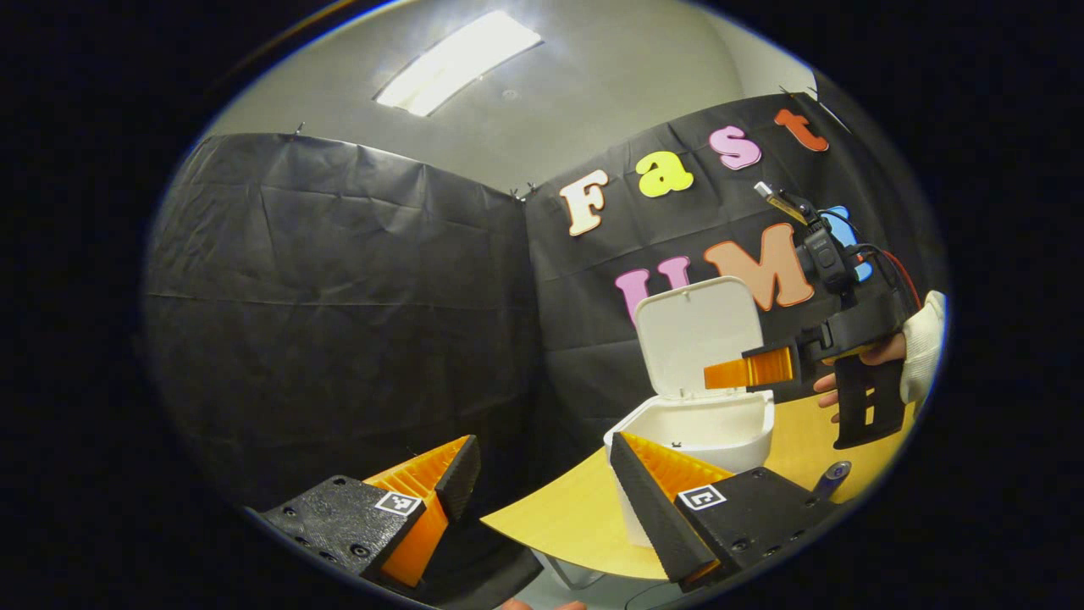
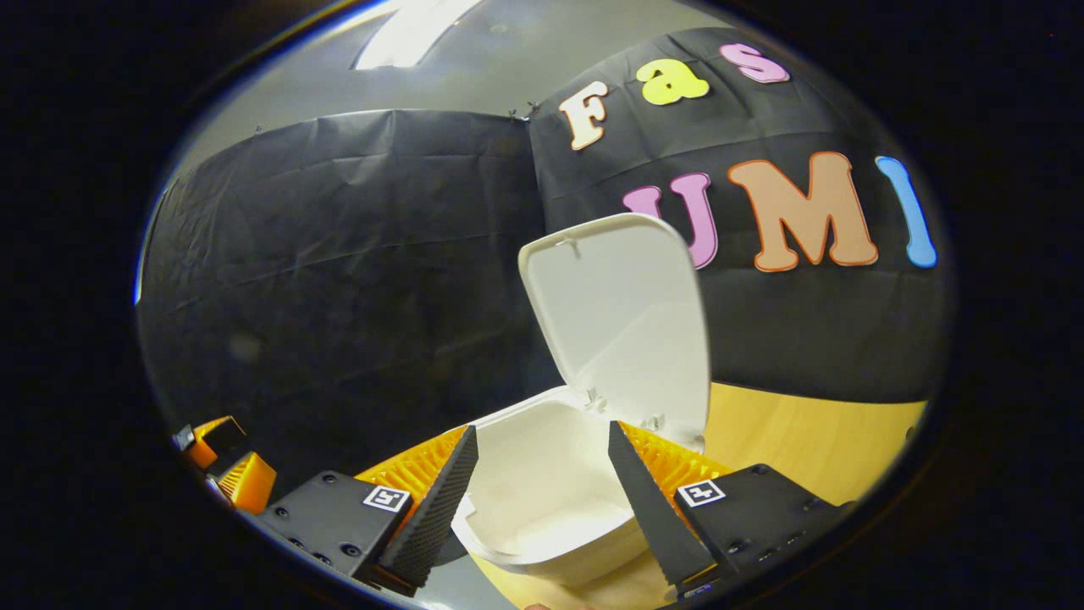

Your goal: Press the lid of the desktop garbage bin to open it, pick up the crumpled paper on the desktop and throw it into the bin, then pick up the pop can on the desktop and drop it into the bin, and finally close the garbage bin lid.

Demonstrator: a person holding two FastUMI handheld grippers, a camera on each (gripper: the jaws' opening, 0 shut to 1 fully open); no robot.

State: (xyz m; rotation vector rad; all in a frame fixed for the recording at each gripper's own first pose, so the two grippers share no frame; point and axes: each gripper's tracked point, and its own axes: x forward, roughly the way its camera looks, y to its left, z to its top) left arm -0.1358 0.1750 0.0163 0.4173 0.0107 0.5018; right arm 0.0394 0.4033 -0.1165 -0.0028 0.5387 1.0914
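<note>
I hold my right gripper (image 2: 538,483) spread wide and empty just above the one bin (image 2: 550,500), its single lid (image 2: 622,322) standing upright behind, ready for trash. My left gripper (image 1: 538,487), also spread and empty, waits just left of the bin.

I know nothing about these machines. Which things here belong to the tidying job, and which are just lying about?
Part of the job:
garbage bin
its lid, standing open
left gripper, open
right gripper, open, at the bin's mouth

Just there:
wooden table
ceiling light
small bluish object on the table, too unclear to name
</note>
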